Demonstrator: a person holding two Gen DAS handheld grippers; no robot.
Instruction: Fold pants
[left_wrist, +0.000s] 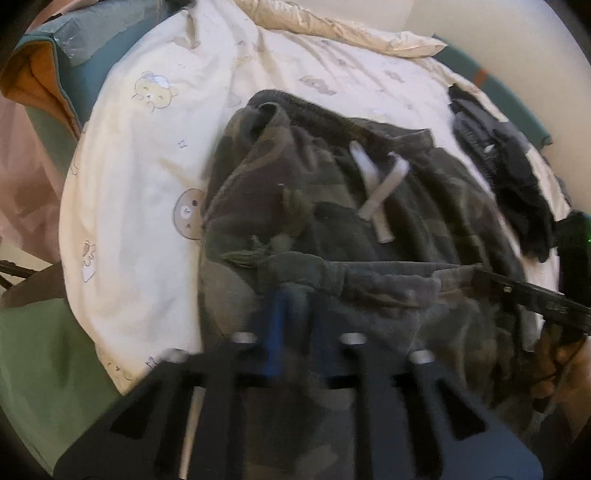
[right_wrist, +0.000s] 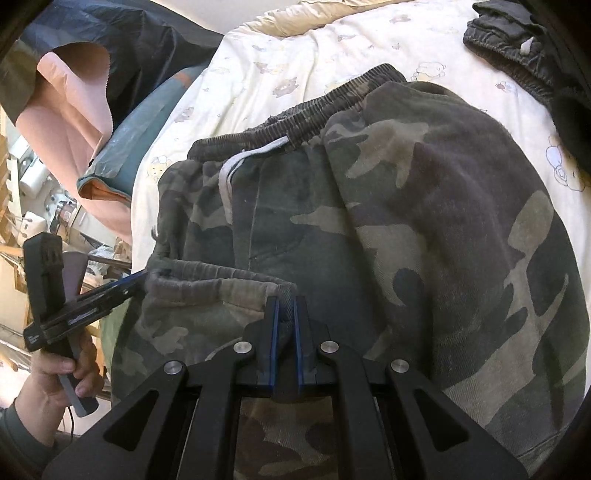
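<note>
Both grippers pinch one ribbed cuff (right_wrist: 221, 284) of the camouflage pants (right_wrist: 424, 229), which cover the near part of the cream bedspread (right_wrist: 295, 55): right gripper (right_wrist: 285, 301) at one end, left gripper (left_wrist: 295, 291) at the other. Dark clothing (right_wrist: 517, 48) lies near the far edge.

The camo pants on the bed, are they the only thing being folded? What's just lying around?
For the job:
camo pants
left gripper, shut on the cuff
right gripper, shut on the cuff

Just lying about:
black clothes
bear-print sheet
pink cloth
</note>
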